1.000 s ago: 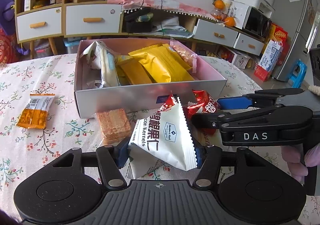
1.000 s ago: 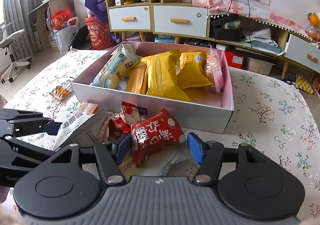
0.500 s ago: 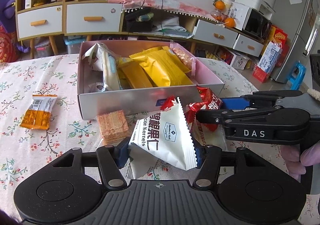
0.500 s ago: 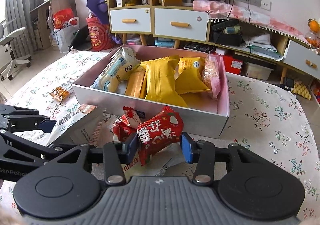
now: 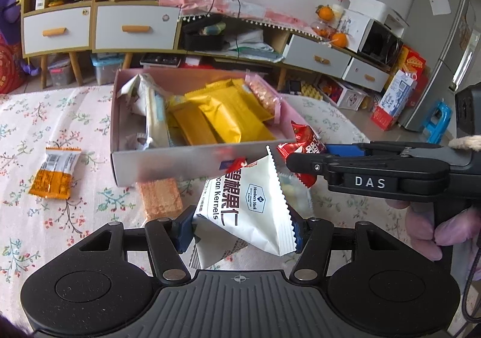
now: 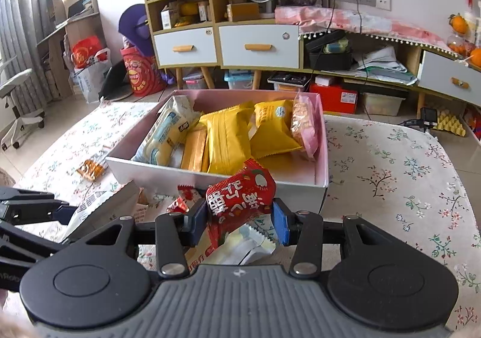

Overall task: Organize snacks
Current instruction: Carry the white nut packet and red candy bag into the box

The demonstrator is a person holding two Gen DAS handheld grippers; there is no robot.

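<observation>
My left gripper (image 5: 239, 231) is shut on a white pecan-kernel packet (image 5: 249, 202) and holds it above the flowered tablecloth, just before the pink-lined box (image 5: 168, 163). My right gripper (image 6: 240, 222) is shut on a red snack packet (image 6: 240, 199), lifted near the box's front wall (image 6: 270, 187). That red packet also shows in the left wrist view (image 5: 303, 148), beside the right gripper's arm (image 5: 369, 169). The box holds yellow packets (image 6: 228, 139), a white-blue one (image 6: 165, 133) and a pink one (image 6: 303, 124).
On the cloth lie an orange packet (image 5: 54, 172), a clear-wrapped cracker pack (image 5: 159, 196), a small red packet (image 6: 183, 199) and a pale packet (image 6: 249, 245) under the right gripper. Cabinets and shelves stand behind the table.
Both grippers have risen and moved toward the box with their packets. The right gripper closed onto the red packet and lifted it off the pile.
</observation>
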